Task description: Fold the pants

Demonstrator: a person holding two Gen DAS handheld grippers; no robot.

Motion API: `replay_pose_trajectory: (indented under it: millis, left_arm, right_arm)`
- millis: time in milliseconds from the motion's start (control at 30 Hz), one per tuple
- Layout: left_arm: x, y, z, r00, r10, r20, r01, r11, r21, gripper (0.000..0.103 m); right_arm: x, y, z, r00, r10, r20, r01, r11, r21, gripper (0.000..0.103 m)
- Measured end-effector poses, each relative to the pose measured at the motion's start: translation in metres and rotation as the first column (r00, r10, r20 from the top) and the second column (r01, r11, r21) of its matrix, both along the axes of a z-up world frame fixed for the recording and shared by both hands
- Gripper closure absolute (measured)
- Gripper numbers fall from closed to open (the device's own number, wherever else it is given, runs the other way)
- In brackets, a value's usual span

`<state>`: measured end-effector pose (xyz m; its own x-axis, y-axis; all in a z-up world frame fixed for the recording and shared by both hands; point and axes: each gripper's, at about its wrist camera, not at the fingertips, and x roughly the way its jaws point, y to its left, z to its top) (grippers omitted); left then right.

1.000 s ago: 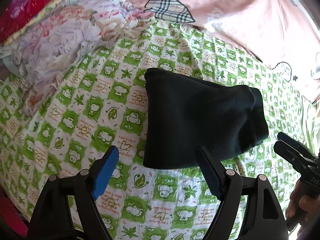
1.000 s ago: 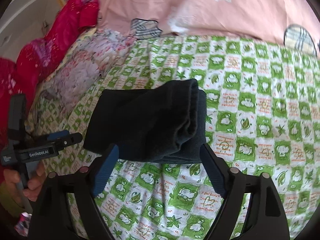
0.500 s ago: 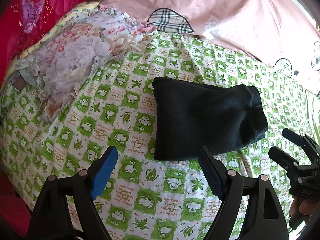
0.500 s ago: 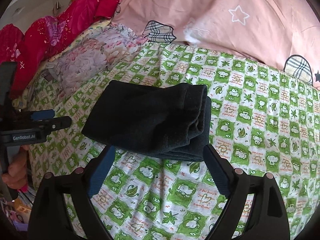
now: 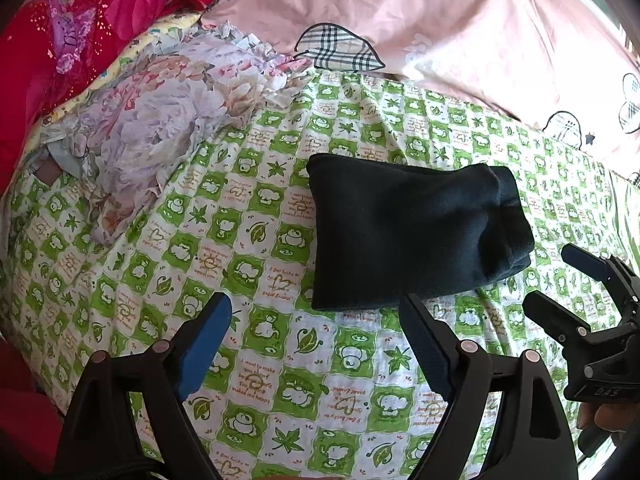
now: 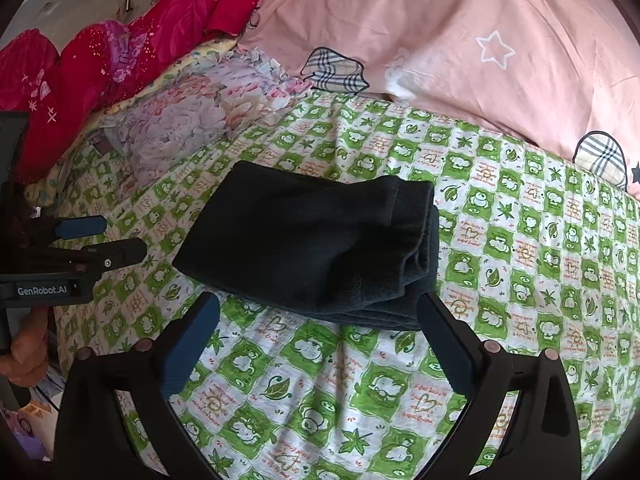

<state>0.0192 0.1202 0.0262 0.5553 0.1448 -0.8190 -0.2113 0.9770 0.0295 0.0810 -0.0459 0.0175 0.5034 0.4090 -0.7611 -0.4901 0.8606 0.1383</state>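
The dark navy pants (image 5: 416,232) lie folded into a compact rectangle on the green-and-white checked sheet (image 5: 256,264); they also show in the right wrist view (image 6: 320,240), with the stacked edges at their right side. My left gripper (image 5: 316,328) is open and empty, held back from the pants' near edge. My right gripper (image 6: 320,320) is open and empty, just short of the pants' near edge. Each gripper shows in the other's view: the right one (image 5: 560,284) at the right, the left one (image 6: 104,236) at the left.
A crumpled floral cloth (image 5: 160,120) lies at the left of the sheet. A pink duvet (image 5: 440,20) with plaid patches covers the far side. A red floral blanket (image 6: 120,52) is bunched at the far left. The bed's edge runs along the near left.
Both grippers have drawn back and up from the folded pants, so the pants look smaller and farther away. The pants have not moved.
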Motion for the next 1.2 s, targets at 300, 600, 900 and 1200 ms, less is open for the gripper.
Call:
replay_pose_trajectory:
  millis: [300, 600, 900, 1200]
  left_arm:
    - [0.001, 0.0, -0.009, 1.0, -0.008, -0.01, 0.008, 1.0, 0.011, 0.016]
    - [0.004, 0.0, -0.014, 1.0, -0.014, 0.001, 0.014, 1.0, 0.011, 0.015]
    - [0.009, 0.003, -0.019, 1.0, -0.013, -0.002, 0.013, 1.0, 0.01, 0.014]
    - [0.01, 0.003, -0.022, 1.0, -0.025, -0.001, 0.025, 1.0, 0.004, 0.012]
  right_arm:
    - [0.005, -0.001, -0.01, 0.999, -0.031, -0.019, 0.031, 1.0, 0.001, 0.004]
    - [0.008, 0.002, -0.012, 0.999, -0.03, -0.018, 0.03, 1.0, 0.006, 0.004]
    - [0.008, 0.008, -0.019, 0.999, -0.02, -0.026, 0.02, 1.0, 0.002, 0.004]
    - [0.011, 0.002, -0.022, 0.998, -0.051, -0.031, 0.051, 0.999, 0.011, 0.004]
